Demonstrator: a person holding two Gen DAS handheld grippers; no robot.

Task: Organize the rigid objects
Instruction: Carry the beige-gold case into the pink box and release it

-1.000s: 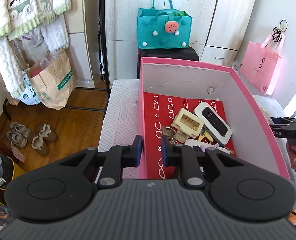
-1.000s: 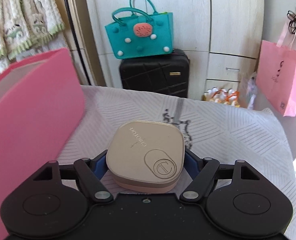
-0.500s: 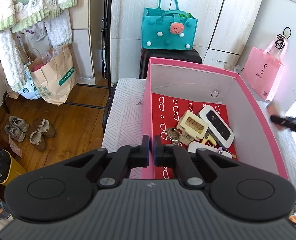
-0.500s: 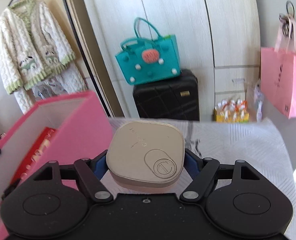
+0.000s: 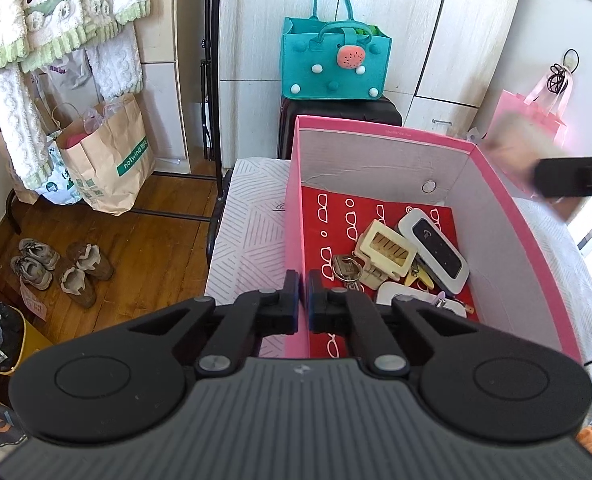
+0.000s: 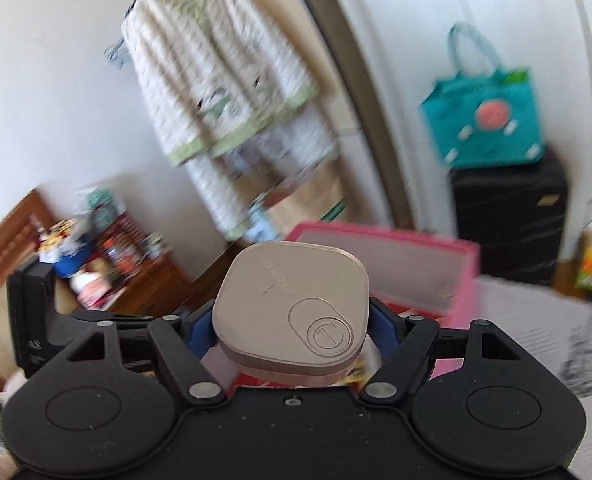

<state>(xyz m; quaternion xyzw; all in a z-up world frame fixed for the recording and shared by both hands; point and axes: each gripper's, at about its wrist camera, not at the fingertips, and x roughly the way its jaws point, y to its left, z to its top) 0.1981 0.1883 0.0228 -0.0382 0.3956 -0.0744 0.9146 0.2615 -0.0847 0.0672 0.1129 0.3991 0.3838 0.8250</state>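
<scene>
Right wrist view: right tool [image 6: 291,330] pinching square beige compact case [image 6: 289,306], carried above pink cardboard box [image 6: 462,280]. Left tool [image 5: 303,300] pressed together on box's near wall. Next, judged: lower case inside, release.

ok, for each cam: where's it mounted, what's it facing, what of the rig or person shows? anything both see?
Left wrist: sits on the left tool, looking forward and down into the pink box; its shut fingers pinch the box's near wall, and the right tool shows blurred at right.
Right wrist: sits on the right tool, facing across the room over the beige case it grips; no hand visible.
Shared: pink box, teal bag, black suitcase, hanging cardigan.
</scene>
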